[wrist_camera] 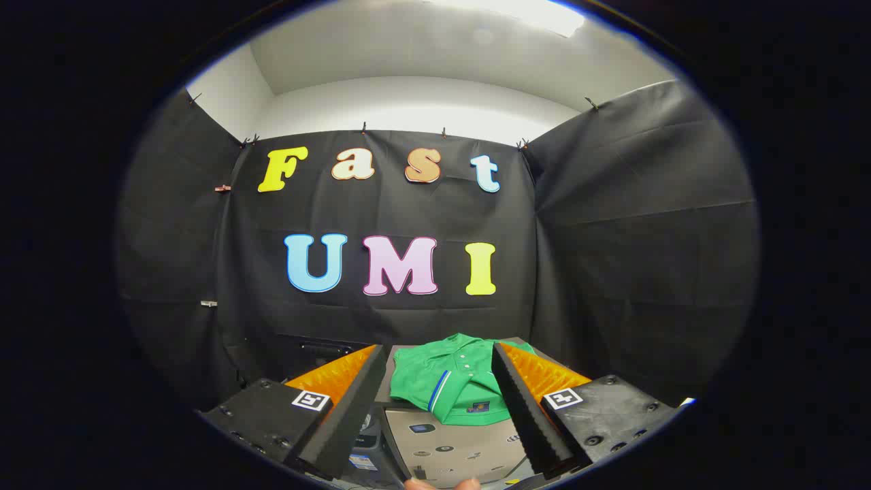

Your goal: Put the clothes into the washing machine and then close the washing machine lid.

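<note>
A green polo shirt with a blue-and-white sleeve trim lies folded on top of a pale, boxy washing machine. It sits ahead of my gripper, seen through the gap between the two fingers. The fingers stand wide apart with nothing held between them. The machine's front panel with small stickers shows below the shirt. I cannot see the machine's lid or opening from here.
Black cloth walls close the booth behind and on both sides of the machine. A fingertip of a person's hand shows at the very bottom. Some boxes or labels sit low beside the machine, to its left.
</note>
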